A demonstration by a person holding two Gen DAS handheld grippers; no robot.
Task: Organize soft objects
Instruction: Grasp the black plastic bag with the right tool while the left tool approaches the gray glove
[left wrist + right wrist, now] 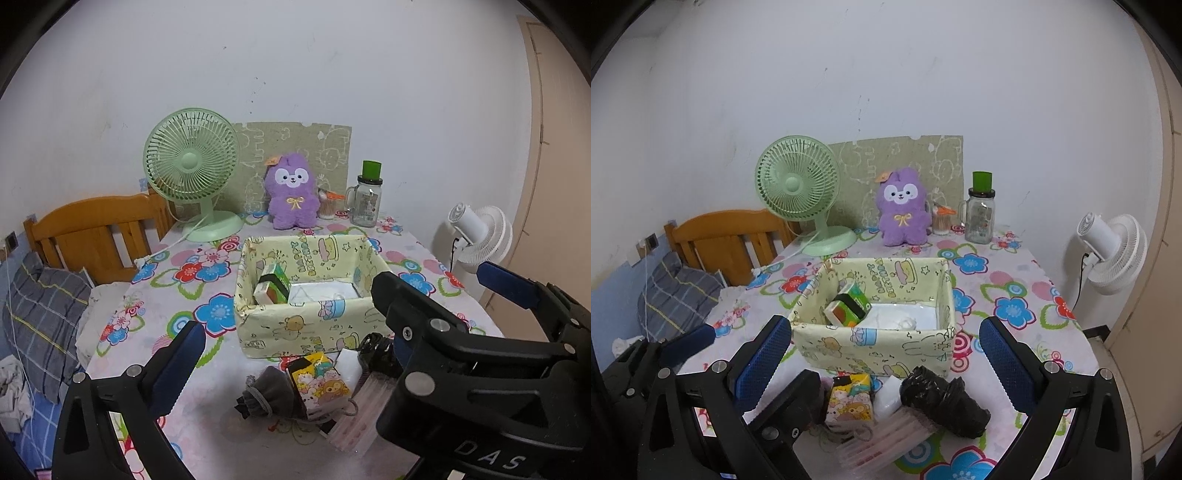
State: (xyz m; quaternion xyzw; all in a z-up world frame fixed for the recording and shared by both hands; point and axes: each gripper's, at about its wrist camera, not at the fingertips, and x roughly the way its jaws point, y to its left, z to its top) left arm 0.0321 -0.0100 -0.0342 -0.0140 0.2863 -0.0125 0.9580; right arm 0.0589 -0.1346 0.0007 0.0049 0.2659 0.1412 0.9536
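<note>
A yellow cartoon-print fabric box (295, 328) (871, 343) stands mid-table, holding a green tissue pack (275, 284) (849, 302) and a white packet (901, 317). In front of it lies a pile: a grey drawstring pouch (269, 391), a cartoon tissue pack (321, 384) (849, 402), a black plastic bag (942, 400) and a pink-striped pack (882, 439). My left gripper (295, 343) hangs open over the pouch and tissue pack, touching nothing. My right gripper (884, 325) (436, 278) is open above the pile, empty. Their inner fingers overlap side by side.
At the table's back stand a green desk fan (190, 166), a purple plush (293, 192) and a glass jar mug (365, 203). A white fan (1115, 254) stands off the right edge. A wooden headboard (92, 229) and a pillow (44, 314) are on the left.
</note>
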